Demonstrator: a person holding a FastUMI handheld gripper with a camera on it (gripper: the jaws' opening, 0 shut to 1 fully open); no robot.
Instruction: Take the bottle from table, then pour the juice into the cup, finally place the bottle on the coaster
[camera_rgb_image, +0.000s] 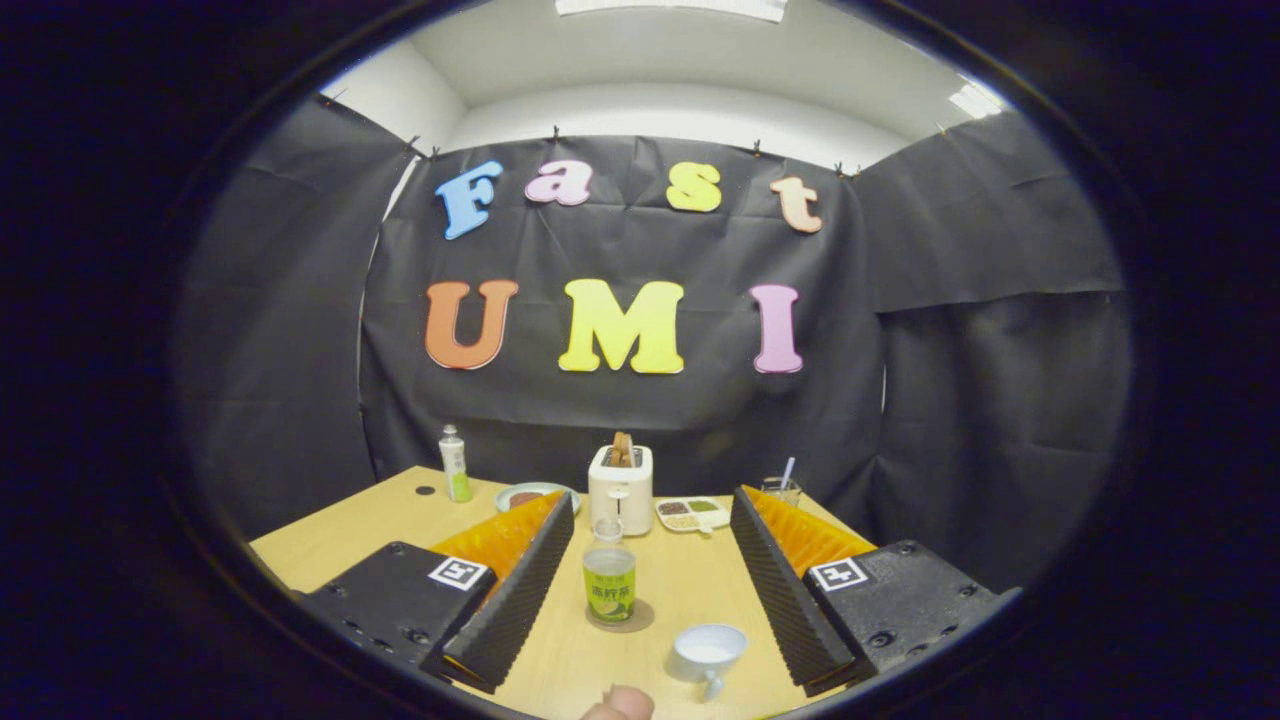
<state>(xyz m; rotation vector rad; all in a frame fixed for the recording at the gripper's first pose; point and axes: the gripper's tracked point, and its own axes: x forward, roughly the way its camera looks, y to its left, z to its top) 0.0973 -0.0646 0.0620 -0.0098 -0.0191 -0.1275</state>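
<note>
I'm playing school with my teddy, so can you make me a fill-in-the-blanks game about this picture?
1. The bottle with the green label stands on a round ____.
2. The tool has its fingers ____, with nothing held between them.
3. Slices of bread stick out of the white ____ behind the bottle.
4. The white cup sits on the ____, nearer the tool than the bottle.

Missing words: coaster; open; toaster; table

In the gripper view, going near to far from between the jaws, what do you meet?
Cup → bottle, standing on the coaster → toaster. The gripper is open, jaws wide apart, holding nothing.
</note>
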